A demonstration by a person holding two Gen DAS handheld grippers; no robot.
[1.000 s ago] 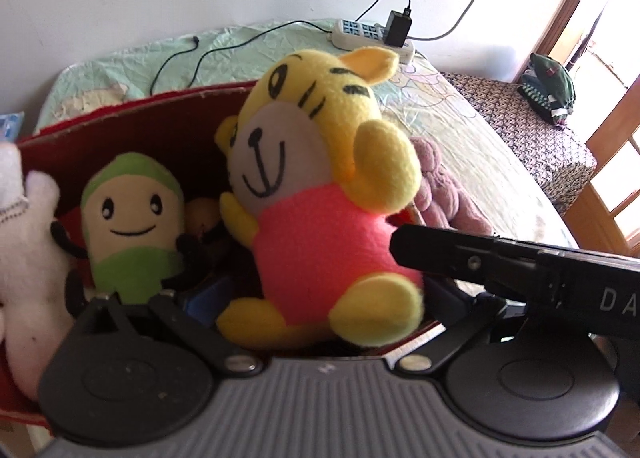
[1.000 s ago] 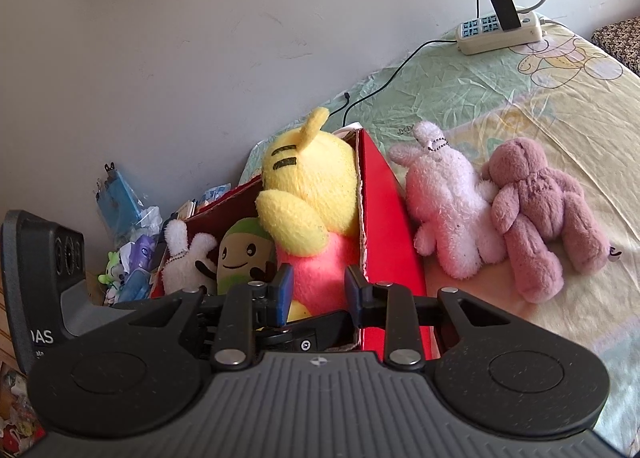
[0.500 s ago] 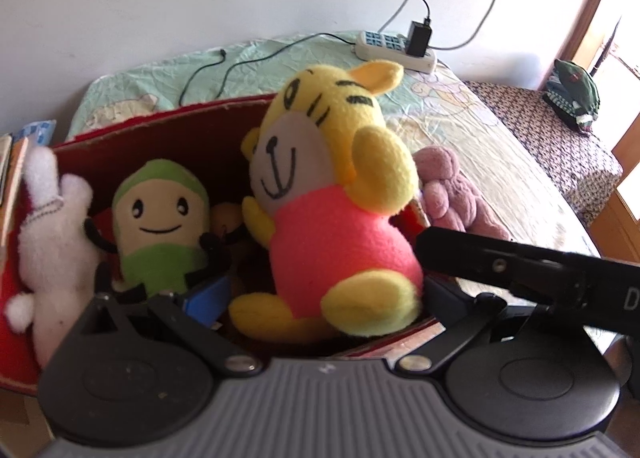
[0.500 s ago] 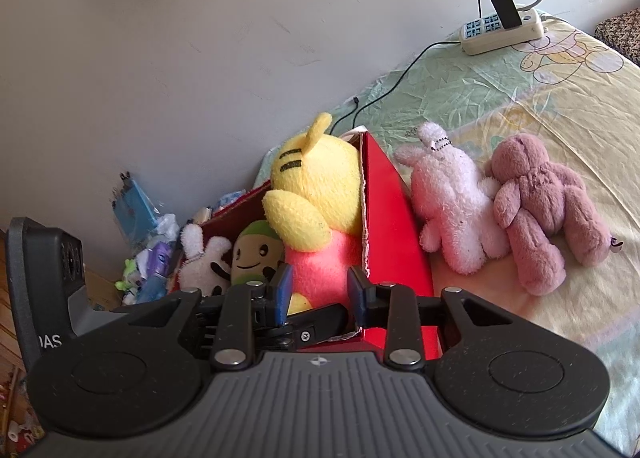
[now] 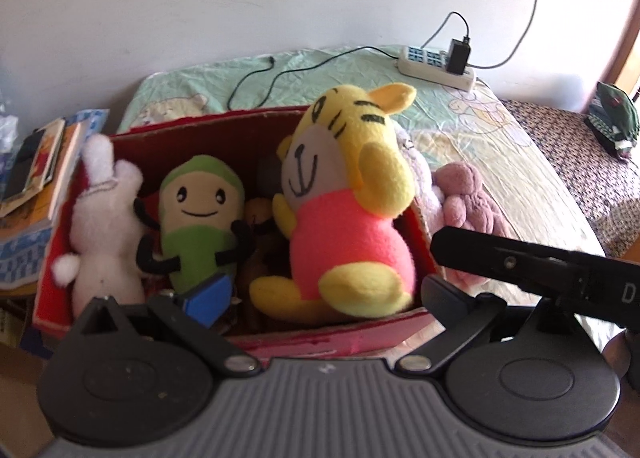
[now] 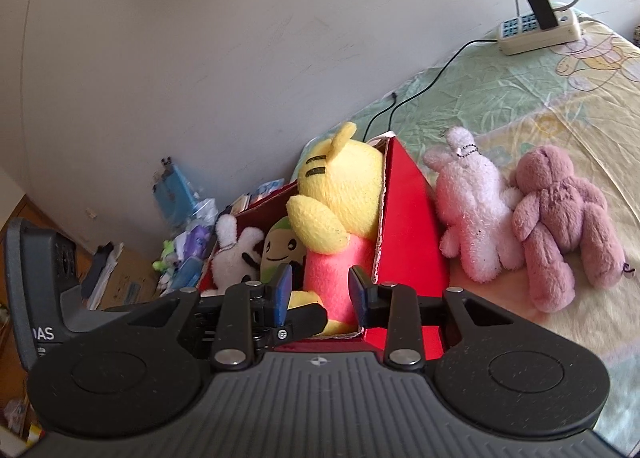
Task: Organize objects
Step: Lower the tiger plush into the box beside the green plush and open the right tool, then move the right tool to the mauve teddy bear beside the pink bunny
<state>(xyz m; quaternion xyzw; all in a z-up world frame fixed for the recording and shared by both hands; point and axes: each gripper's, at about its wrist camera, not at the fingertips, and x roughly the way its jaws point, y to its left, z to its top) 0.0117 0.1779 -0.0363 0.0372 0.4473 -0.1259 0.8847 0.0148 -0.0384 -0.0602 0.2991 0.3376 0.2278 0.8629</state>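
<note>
From the left wrist camera, a red box (image 5: 360,338) sits at the edge of a bed (image 5: 500,146) and holds three soft toys: a white rabbit (image 5: 104,226) at the left end, a green toy with a smiling face (image 5: 198,218) in the middle, and a yellow tiger in a pink shirt (image 5: 348,226) at the right end, sitting upright above the rim. The left gripper (image 5: 320,294) is spread wide in front of the box with nothing between its fingers; its blue pad (image 5: 210,298) shows just before the green toy. The other gripper's black body crosses the lower right of this view. Past the box's right wall a mauve bear (image 5: 464,198) lies on the bed, and a power strip (image 5: 436,66) rests near the wall. Books (image 5: 36,174) are stacked left of the box. From the right wrist camera, the right gripper (image 6: 320,294) hovers at the near right corner of the box, fingers apart and empty, framing the tiger's pink body. Outside the box, a pale pink rabbit (image 6: 472,210) and the mauve bear (image 6: 560,222) lie side by side on the bed, touching.
</note>
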